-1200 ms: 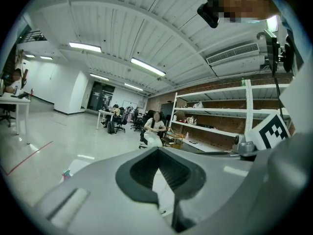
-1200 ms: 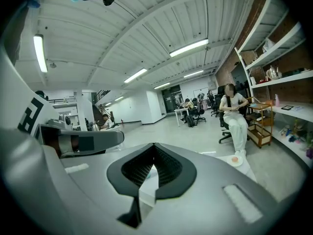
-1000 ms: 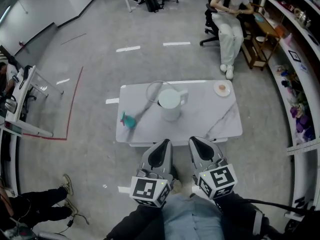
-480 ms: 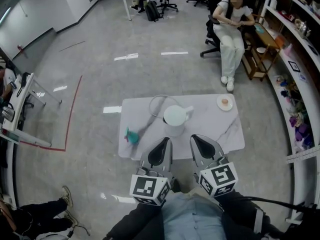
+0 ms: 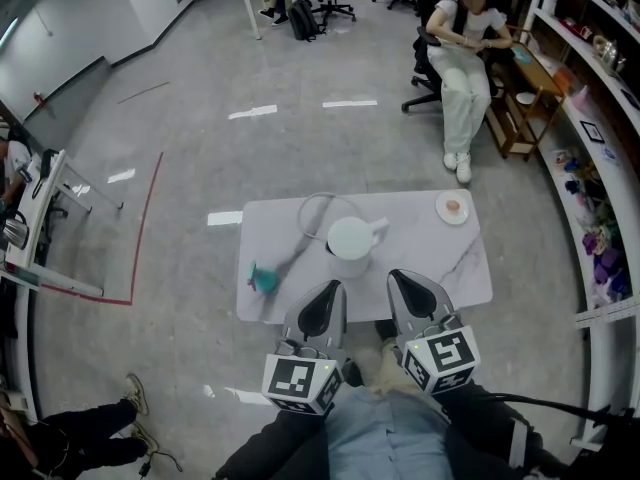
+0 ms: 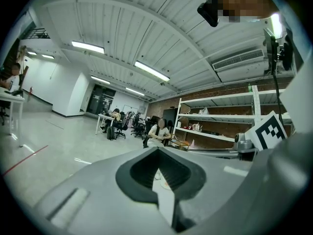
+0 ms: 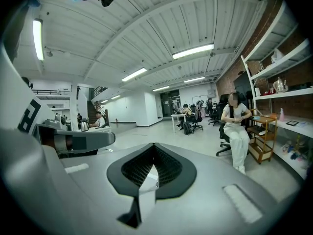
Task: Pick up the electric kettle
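On veined-marble table (image 5: 440, 260): cylindrical white kettle (image 5: 352, 240).

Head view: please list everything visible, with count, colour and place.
table: one, white marbled, just ahead of the grippers
electric kettle: one, white, on the table near its middle
cord: one, pale, looped on the table left of the kettle
small object: one, teal, table's near left corner; too small to identify
plate: one, white, table's far right corner
seated person: one, white clothes, on a chair beyond the table
shelves: one run, white, along the right wall
left gripper: one, grey, jaws together, empty
right gripper: one, grey, jaws together, empty
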The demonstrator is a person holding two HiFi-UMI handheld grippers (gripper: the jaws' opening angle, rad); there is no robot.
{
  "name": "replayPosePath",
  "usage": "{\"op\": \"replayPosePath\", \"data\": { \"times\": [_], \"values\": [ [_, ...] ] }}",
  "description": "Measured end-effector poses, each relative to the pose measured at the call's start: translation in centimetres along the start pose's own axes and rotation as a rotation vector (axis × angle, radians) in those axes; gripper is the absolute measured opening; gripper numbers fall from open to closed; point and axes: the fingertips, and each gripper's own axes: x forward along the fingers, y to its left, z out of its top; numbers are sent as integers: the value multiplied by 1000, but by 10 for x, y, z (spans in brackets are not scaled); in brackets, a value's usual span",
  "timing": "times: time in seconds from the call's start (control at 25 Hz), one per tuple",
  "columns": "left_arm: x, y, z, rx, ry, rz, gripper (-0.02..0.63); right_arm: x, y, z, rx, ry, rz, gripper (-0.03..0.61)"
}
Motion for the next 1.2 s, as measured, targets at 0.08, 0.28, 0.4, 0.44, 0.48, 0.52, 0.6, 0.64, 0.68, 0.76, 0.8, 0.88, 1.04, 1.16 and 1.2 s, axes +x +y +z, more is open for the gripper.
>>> {"op": "replayPosePath", "data": {
  "times": [0.08, 0.28, 0.4, 0.44, 0.48, 0.52, 0.6, 0.64, 0.68, 0.76, 0.8, 0.88, 1.04, 1.16, 1.2],
  "values": [
    [7, 6, -2, -5, 10, 20, 3, 8, -6, -3, 11, 9, 1, 25],
    [35, 19, -8, -15, 23, 68, 3, 32, -27, -9, 19, 20, 18, 25],
    [55, 20, -9, -35, 20, 81, 3, 44, -41, -11, 24, 25, 32, 25],
    [61, 20, -10, -40, 21, 88, 3, 47, -46, -12, 27, 29, 34, 25],
    [66, 21, -12, -40, 23, 91, 3, 51, -51, -15, 31, 33, 36, 25],
    [72, 22, -14, -37, 24, 93, 3, 56, -55, -17, 33, 37, 38, 25],
    [81, 27, -23, -22, 27, 100, 3, 65, -62, -21, 33, 42, 45, 25],
    [86, 32, -27, -18, 30, 110, 3, 70, -65, -23, 30, 43, 50, 25],
    [91, 37, -31, -16, 34, 122, 3, 76, -68, -25, 25, 44, 55, 25],
    [100, 46, -38, -5, 38, 142, 3, 87, -73, -31, 8, 45, 62, 25],
    [104, 51, -43, -1, 42, 153, 3, 93, -76, -35, -1, 47, 64, 25],
    [110, 60, -55, -1, 52, 178, 3, 103, -83, -47, -8, 55, 64, 25],
    [120, 85, -83, -36, 46, 243, 3, 126, -102, -77, 3, 64, 53, 25],
    [127, 103, -114, -37, 52, 279, 3, 142, -120, -104, -1, 67, 43, 25],
    [130, 109, -124, -39, 53, 289, 3, 148, -125, -115, -2, 75, 40, 25]
  ]
}}
